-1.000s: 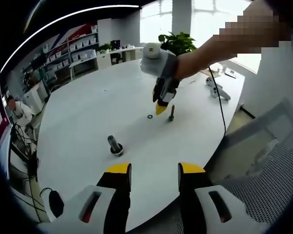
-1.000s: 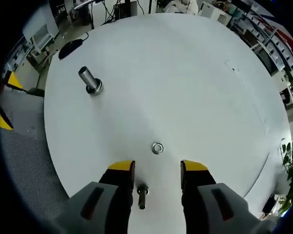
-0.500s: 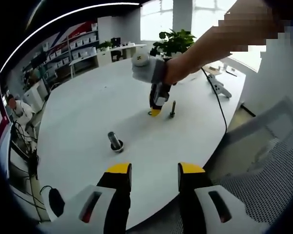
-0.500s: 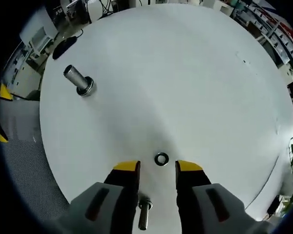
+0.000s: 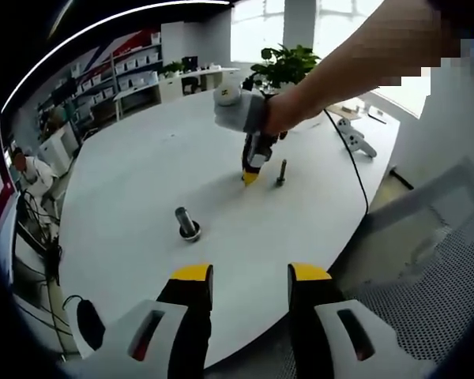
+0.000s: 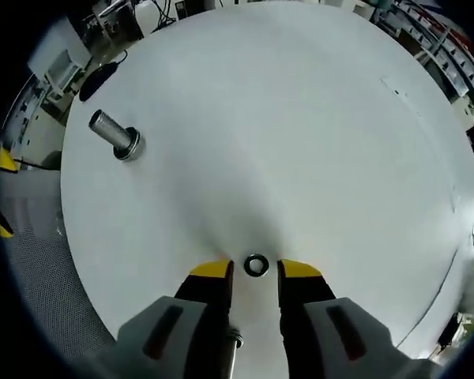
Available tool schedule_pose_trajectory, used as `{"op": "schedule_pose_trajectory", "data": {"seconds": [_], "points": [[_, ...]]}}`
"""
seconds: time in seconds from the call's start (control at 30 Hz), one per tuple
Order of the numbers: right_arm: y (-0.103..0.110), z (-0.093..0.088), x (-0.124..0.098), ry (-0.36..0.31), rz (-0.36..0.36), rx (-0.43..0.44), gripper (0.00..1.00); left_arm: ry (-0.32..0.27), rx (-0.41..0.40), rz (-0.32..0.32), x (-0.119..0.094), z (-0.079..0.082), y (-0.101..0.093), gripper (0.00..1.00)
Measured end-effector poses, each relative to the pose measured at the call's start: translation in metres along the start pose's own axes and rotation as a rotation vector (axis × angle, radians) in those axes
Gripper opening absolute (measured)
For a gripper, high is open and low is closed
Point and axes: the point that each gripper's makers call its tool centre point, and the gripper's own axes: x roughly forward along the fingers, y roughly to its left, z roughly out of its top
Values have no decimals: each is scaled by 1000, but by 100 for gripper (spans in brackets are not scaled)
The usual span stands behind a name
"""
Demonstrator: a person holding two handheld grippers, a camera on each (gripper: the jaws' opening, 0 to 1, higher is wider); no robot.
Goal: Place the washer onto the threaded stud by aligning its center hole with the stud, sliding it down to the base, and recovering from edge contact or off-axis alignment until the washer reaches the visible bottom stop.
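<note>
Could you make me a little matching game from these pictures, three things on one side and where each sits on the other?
Things:
1. small flat metal washer
2. thick grey metal cylinder on a flanged base
3. slim threaded metal stud

Places:
A. standing alone, far from both grippers
B. lying flat between the right gripper's yellow jaw tips
C. upright just beside the right gripper

Pairs: 1-B, 2-A, 3-C
</note>
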Motion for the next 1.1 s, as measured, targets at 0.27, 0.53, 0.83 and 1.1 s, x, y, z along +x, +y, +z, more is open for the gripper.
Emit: {"op": "schedule_pose_trajectory", "data": {"seconds": [0.27, 0.53, 0.83, 1.1], "points": [[12, -5, -3, -26, 12, -38, 17, 5, 0, -2, 1, -1, -1, 36], [11, -3, -3, -6, 22, 24, 16, 14, 7, -6, 2, -3, -2, 36], [15, -1, -2, 102, 0, -86, 15, 19, 7, -6, 2, -4, -2, 36], [11, 2, 0, 70, -54, -216, 14, 21, 6, -5, 2, -5, -1, 36]]}}
